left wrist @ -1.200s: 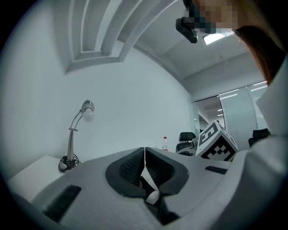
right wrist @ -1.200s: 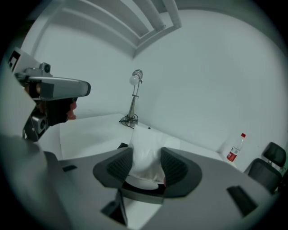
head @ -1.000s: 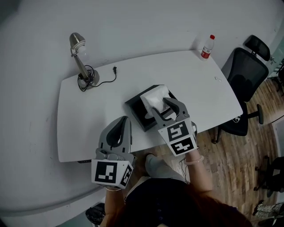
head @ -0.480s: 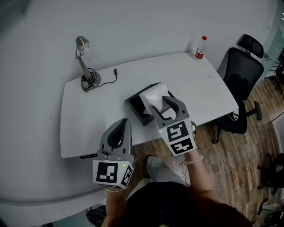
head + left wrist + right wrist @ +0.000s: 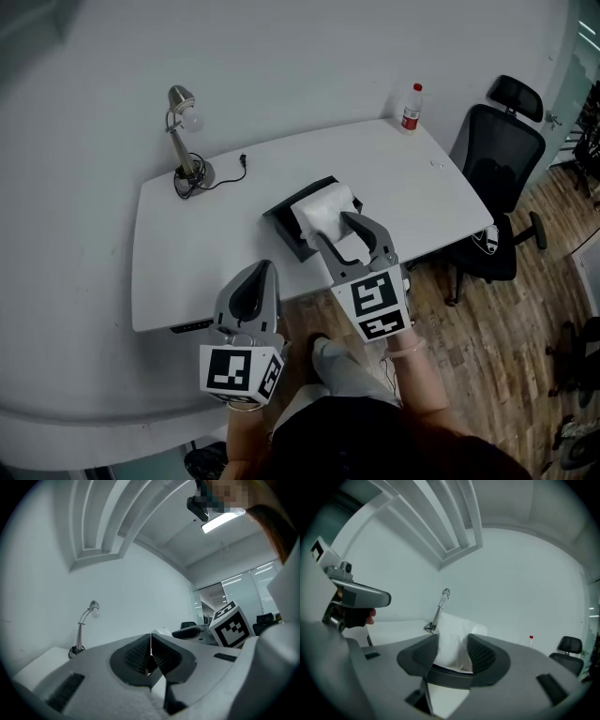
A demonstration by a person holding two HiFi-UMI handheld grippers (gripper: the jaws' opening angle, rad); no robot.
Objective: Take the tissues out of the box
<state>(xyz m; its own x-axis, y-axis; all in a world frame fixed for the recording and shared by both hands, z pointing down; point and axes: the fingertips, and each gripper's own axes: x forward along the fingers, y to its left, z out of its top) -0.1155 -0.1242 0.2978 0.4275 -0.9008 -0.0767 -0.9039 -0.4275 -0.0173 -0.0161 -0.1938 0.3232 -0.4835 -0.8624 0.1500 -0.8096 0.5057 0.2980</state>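
near the box [image 5: 281, 225], the right gripper [image 5: 452, 643] gapes before the tissue [image 5: 452, 623].

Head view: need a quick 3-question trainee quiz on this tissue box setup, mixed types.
1. True or false: the left gripper has its jaws together.
2. In the head view, what stands at the table's far left corner? A lamp B kettle C mug
3. Fill in: white ___ stick up from the black box.
Key: 1 true. 2 A. 3 tissues.
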